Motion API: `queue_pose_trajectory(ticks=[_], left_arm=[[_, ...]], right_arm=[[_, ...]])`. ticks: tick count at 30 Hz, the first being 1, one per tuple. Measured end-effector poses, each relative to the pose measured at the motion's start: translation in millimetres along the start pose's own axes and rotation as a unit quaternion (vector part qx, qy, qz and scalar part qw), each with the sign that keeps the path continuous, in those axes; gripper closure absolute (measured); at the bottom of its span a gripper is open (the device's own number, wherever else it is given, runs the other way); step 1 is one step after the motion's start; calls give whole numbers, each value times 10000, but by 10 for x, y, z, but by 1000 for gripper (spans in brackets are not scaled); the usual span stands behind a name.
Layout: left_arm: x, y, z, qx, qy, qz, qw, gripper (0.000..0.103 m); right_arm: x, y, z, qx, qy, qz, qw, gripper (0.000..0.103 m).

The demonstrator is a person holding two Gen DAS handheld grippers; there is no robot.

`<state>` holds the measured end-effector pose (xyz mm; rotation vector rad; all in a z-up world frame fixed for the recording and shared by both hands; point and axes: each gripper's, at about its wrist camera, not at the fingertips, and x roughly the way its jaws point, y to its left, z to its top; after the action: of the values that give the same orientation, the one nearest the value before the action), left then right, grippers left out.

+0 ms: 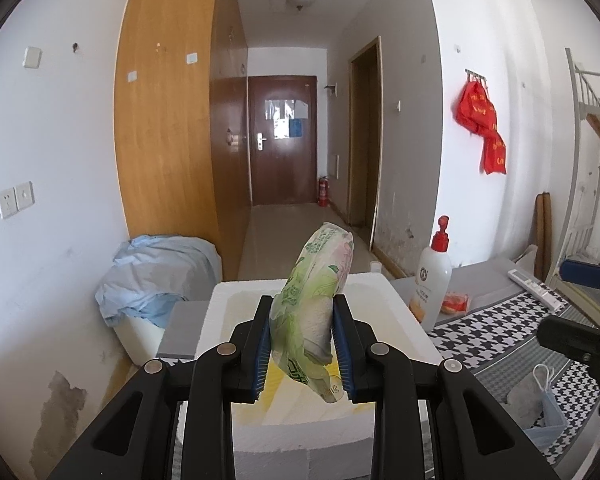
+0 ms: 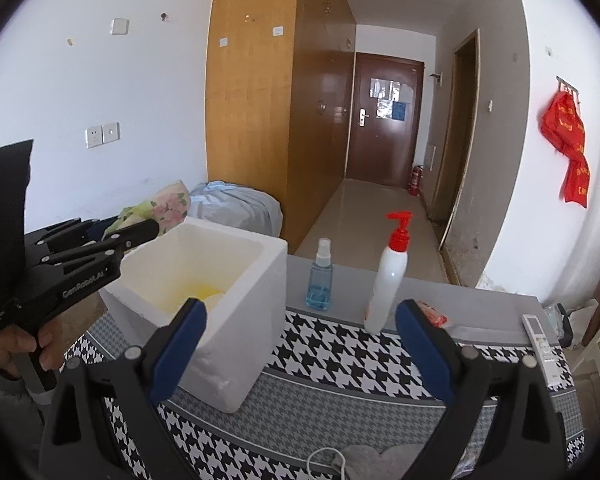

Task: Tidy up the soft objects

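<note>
The left gripper (image 1: 302,346) clamps a soft tissue pack (image 1: 318,304) above the foam box (image 2: 220,312) at the desk's left edge. The operator centres the pack over the opening, lowers it, then releases. The right gripper (image 2: 300,344) stands open, empty.

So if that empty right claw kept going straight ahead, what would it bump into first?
Probably the white pump bottle, which stands almost between the open right claw fingers' line; depth is hard to judge.
</note>
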<state>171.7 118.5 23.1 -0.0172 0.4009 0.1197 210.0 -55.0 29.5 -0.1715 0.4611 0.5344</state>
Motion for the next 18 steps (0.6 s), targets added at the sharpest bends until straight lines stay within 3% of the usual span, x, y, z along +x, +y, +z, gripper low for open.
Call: queue_pose_trajectory(ticks=[5,7,12,18], left_arm=[[102,9,2,-31,120,66,9999,72],[148,2,16,-47,166,83,9998,67],[213,3,15,-68,252,217,9994,30],[118,-30,-4,-58,143,227,9996,3]], right_arm=[[-52,-61,-23,52,2,-49,10000,6],[-71,-78,-35,62,-5,-64,10000,6],[-116,-120,-63,92,-16,-95,9999,6],[-157,-199,-105,192,-28,-104,9998,6]])
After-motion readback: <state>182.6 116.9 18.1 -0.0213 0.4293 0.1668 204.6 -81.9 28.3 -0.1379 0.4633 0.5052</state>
